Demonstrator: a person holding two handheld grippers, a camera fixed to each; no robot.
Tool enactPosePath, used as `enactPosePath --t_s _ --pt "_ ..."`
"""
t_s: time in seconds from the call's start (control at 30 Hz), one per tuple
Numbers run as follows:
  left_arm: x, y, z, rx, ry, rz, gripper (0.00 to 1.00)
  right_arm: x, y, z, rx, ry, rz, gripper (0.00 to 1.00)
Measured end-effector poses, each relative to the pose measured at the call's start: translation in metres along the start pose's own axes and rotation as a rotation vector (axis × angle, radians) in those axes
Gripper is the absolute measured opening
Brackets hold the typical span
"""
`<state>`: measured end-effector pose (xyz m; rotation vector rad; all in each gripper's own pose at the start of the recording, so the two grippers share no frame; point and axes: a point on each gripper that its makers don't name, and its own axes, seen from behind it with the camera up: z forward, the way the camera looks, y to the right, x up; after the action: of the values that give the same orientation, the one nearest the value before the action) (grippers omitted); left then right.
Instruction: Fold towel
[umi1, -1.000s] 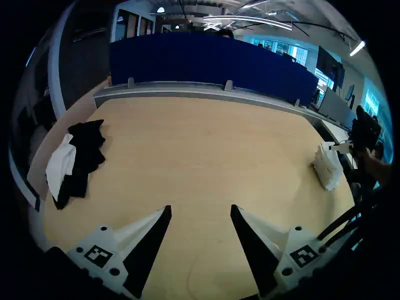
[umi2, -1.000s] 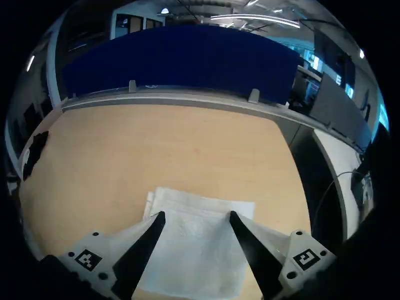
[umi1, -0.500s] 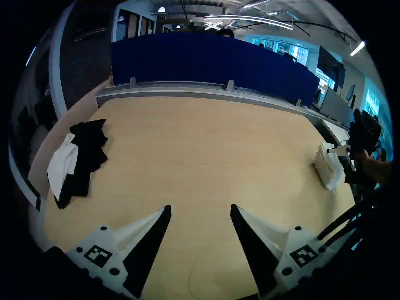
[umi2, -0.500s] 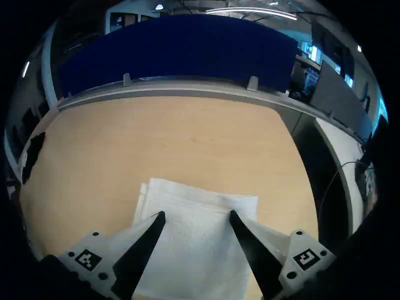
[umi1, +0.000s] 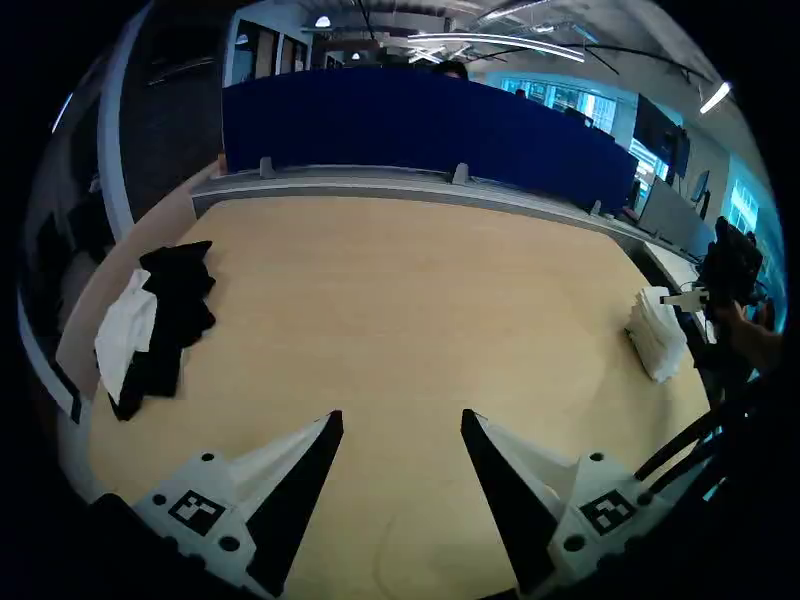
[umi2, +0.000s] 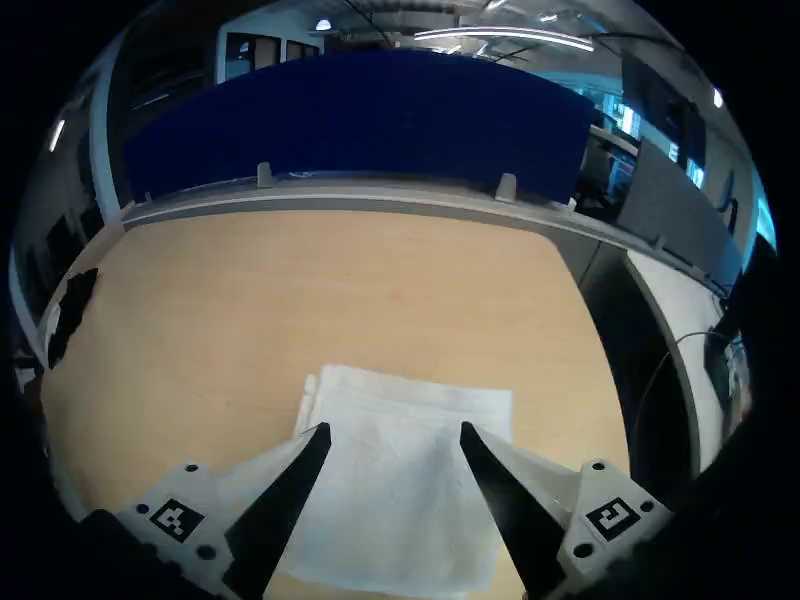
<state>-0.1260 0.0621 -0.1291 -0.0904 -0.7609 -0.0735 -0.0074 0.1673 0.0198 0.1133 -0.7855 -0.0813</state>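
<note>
Directly beneath and just ahead of the right gripper (umi2: 393, 430), flat on the table (umi2: 300, 290) near its right-hand edge: the white towel (umi2: 400, 490), already in layers, with a lower layer's edge peeping out on the left. Between that gripper's fingers, spread wide and pinching nothing, only cloth lying loose. Roughly square in outline, perhaps a shade longer along the line of the fingers; hard to judge through the fisheye. Far off to the right of the left gripper (umi1: 401, 415), likewise spread and empty, low over bare table and well apart from the towel. Clearly nearer for the right, then; a long reach across for the left. At the table's far left, a heap of black and white cloth (umi1: 150, 320). No brand or readable writing anywhere; just square black-and-white markers (umi2: 612, 520) at the fingers' bases.
</note>
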Motion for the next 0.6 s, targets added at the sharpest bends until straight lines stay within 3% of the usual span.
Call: enactPosePath --t_s 0.3,0.6 --pt "0.003 0.000 0.000 -0.006 0.010 0.007 0.87 0.009 -0.007 -0.032 -0.029 0.102 0.042 1.00" --pt "0.006 0.003 -0.001 -0.018 0.021 0.005 0.87 0.035 -0.012 -0.074 -0.073 0.328 0.088 1.00"
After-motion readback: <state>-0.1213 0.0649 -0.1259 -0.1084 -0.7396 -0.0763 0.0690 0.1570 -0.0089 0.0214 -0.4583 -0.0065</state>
